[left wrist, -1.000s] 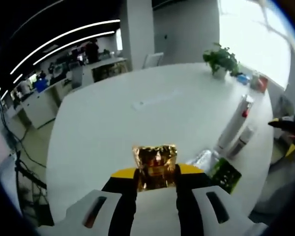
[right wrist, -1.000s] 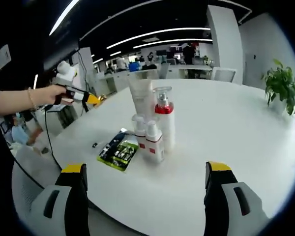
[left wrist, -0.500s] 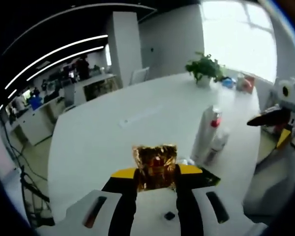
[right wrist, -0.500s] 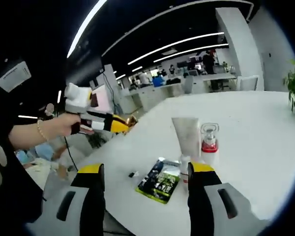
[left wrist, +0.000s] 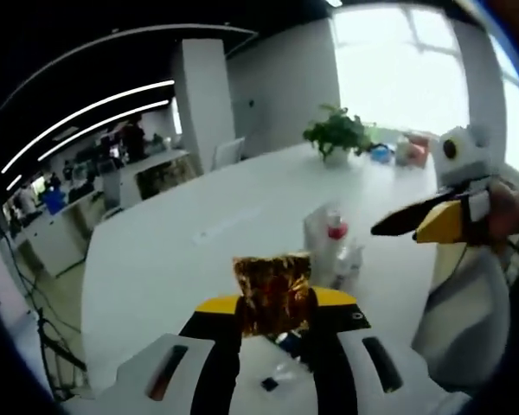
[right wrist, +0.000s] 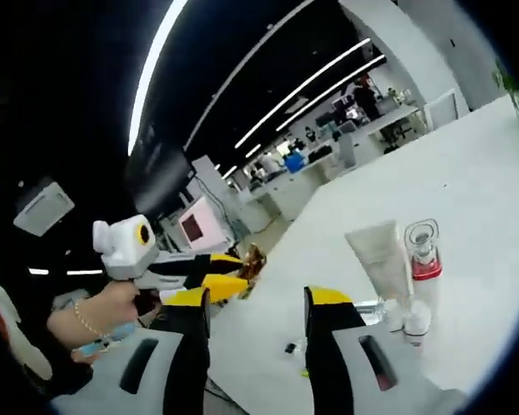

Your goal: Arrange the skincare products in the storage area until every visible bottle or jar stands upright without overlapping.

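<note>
— Jaws on the left gripper [left wrist: 275, 303]: how did they stand?

— Closed tight on a crinkled gold foil sachet [left wrist: 272, 292], which stuck up between the black, yellow-tipped jaws in the left gripper view. It was held above the near edge of the white table [left wrist: 164, 251].

— And the right gripper [right wrist: 253, 298]?

— In its own view the two jaws stood a little apart with nothing between them. From the left gripper view it came in from the right, yellow tips pointing left towards the bottles, with a hand [left wrist: 506, 212] wrapped round its handle.

— Where were the skincare products?

— Grouped upright on the table. The right gripper view showed a white tube [right wrist: 381, 259] standing on its cap, a clear bottle with a red band [right wrist: 424, 259] just beside it, and two small white pump bottles [right wrist: 404, 318] at their feet. In the left gripper view the same cluster sat just beyond the sachet, the red-banded one marked by its collar.

— Anything lying flat?

— A dark packet showed partly behind the left jaws near the table edge; I could not tell its print. A tiny dark item [left wrist: 267, 383] lay on the table close by.

— Further off?

— A potted plant [left wrist: 336, 136] stood at the far side of the table, near some small coloured things by the window. The right gripper view also caught the left gripper, held by a hand [right wrist: 112, 303] with a bead bracelet.
</note>
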`<action>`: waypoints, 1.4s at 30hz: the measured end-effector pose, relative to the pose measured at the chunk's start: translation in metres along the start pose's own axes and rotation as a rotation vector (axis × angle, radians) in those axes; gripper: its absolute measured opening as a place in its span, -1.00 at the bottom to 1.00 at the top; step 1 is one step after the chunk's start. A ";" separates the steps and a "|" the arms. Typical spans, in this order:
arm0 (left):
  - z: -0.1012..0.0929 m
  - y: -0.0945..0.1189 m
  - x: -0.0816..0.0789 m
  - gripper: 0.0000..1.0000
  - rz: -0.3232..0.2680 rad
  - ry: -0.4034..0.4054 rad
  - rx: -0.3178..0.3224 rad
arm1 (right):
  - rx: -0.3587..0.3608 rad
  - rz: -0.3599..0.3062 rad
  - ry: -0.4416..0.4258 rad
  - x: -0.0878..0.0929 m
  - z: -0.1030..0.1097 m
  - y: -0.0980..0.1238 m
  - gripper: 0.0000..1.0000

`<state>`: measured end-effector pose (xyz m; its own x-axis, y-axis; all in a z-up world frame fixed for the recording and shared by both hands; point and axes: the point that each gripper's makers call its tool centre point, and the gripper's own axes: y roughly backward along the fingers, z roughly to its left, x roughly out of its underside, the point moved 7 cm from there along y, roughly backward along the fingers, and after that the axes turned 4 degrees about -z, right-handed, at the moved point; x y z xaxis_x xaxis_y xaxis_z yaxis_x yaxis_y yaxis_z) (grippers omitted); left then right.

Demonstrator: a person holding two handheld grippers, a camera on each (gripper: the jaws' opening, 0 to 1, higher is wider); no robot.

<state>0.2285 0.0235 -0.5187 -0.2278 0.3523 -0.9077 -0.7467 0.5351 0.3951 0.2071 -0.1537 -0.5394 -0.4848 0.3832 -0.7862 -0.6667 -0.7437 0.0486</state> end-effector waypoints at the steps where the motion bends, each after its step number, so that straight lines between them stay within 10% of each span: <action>1: -0.003 0.002 -0.001 -0.32 -0.006 -0.010 -0.003 | -0.009 0.001 -0.020 0.000 0.001 -0.003 -0.20; 31: -0.030 0.010 -0.012 -0.28 -0.015 -0.132 0.018 | -0.088 0.032 -0.201 0.009 0.003 -0.037 -0.94; 42: -0.024 0.017 -0.004 -0.19 -0.059 -0.036 0.076 | -0.076 0.054 -0.218 0.015 -0.004 -0.032 -0.98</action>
<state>0.2015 0.0131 -0.5114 -0.1614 0.3454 -0.9245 -0.7079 0.6121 0.3523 0.2228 -0.1263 -0.5551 -0.6348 0.4448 -0.6318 -0.5960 -0.8023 0.0339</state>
